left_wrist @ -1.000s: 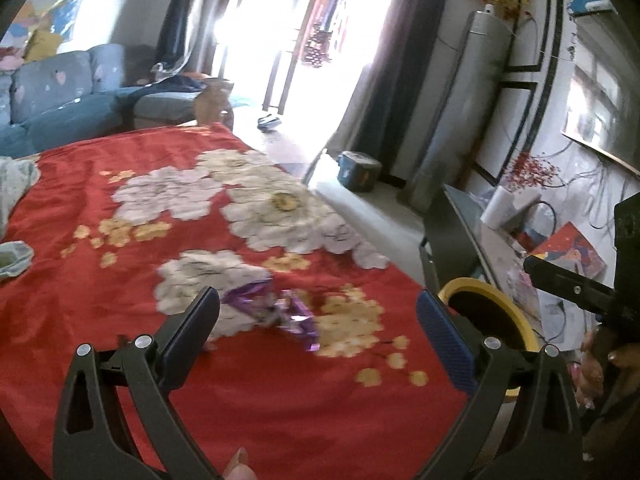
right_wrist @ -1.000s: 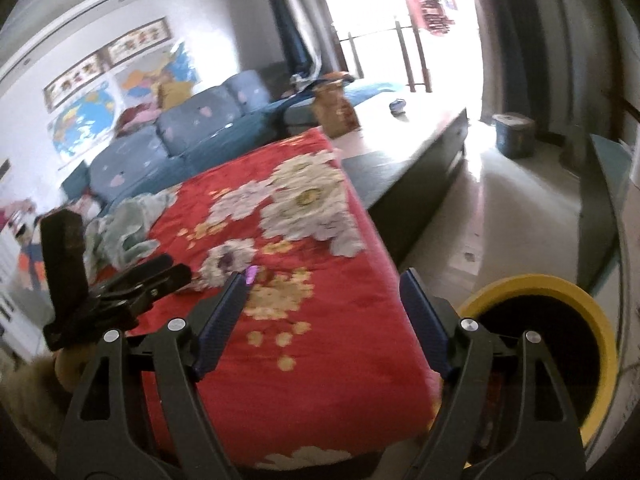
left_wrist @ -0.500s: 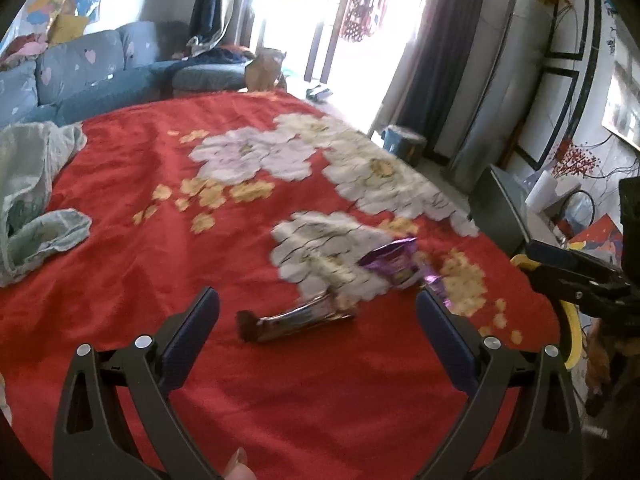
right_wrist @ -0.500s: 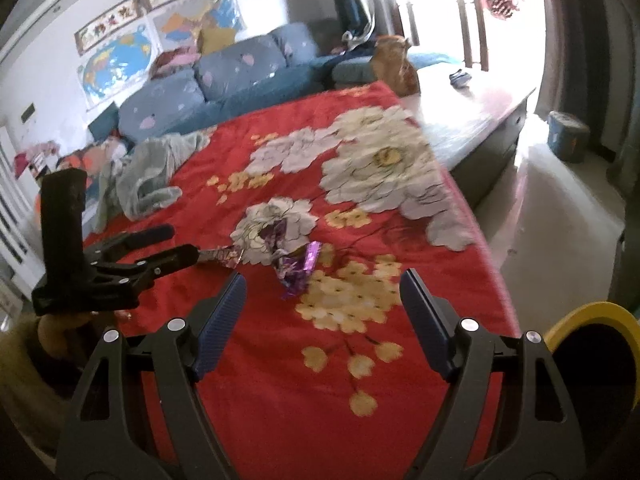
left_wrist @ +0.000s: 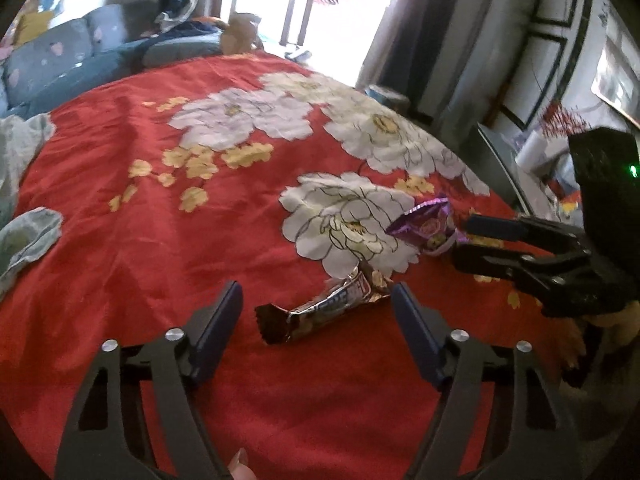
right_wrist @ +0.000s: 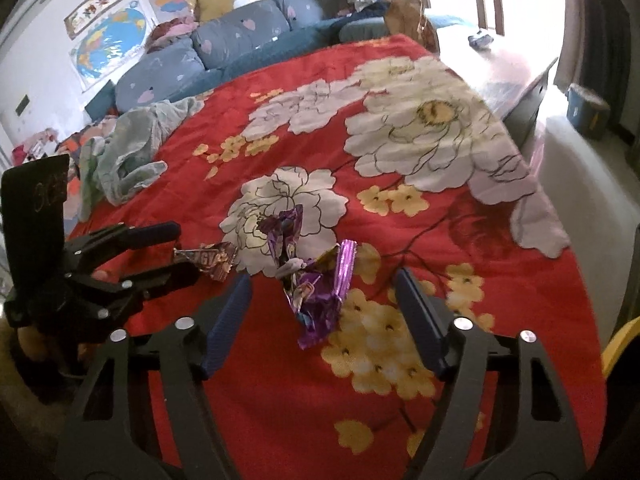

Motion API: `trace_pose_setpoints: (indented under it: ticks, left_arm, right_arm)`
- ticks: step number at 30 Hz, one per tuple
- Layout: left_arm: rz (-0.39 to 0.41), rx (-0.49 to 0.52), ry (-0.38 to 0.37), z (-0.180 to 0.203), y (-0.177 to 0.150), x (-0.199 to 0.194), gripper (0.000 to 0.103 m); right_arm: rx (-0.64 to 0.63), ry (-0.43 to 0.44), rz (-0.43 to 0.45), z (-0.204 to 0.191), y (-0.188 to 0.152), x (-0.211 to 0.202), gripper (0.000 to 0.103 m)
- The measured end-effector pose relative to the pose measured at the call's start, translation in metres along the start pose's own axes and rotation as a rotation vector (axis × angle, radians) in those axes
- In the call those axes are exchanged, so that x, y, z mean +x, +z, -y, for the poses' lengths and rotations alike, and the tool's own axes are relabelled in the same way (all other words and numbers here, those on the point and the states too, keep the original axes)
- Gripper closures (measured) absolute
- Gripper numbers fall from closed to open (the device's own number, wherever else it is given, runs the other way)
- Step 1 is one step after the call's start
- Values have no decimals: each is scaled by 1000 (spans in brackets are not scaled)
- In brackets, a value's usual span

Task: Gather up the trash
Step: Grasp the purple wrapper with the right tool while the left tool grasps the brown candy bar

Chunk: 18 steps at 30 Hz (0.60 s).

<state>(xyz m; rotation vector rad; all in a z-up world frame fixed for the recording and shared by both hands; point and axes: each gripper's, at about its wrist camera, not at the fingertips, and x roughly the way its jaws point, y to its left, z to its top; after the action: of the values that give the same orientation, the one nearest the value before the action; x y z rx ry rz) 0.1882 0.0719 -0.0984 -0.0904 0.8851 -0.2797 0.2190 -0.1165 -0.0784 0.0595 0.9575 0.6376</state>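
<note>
A brown candy bar wrapper (left_wrist: 324, 308) lies on the red flowered bedspread (left_wrist: 160, 248), between and just beyond my open left gripper (left_wrist: 316, 300). A crumpled purple foil wrapper (left_wrist: 428, 228) lies further right. In the right wrist view the purple wrapper (right_wrist: 316, 280) sits between the fingers of my open right gripper (right_wrist: 324, 292); the brown wrapper (right_wrist: 212, 262) lies to its left by the left gripper (right_wrist: 168, 252). The right gripper (left_wrist: 468, 240) also shows in the left wrist view, its tips touching or nearly touching the purple wrapper.
A pale green cloth (right_wrist: 132, 152) is heaped at the bed's far left. A blue sofa (right_wrist: 208, 48) stands behind. The bed's right edge drops to the floor (right_wrist: 580, 168). A yellow-rimmed bin (right_wrist: 620, 344) shows at lower right.
Both grippers have moved closer over the bed to the wrappers. The yellow bin has slid out toward the right edge of view.
</note>
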Motion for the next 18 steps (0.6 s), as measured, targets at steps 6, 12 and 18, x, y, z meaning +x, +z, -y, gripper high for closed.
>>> trace_pose_setpoints:
  ticks: [6, 12, 18]
  left_arm:
    - [-35, 37, -4, 3, 2, 11, 54]
    - [-44, 50, -24, 15, -3, 9, 89]
    - [-26, 43, -76, 35, -6, 1, 88]
  right_arm:
    - [27, 16, -9, 4, -5, 5, 75]
    - [60, 17, 27, 13, -10, -14, 78]
    - [84, -7, 92, 27, -19, -49, 78]
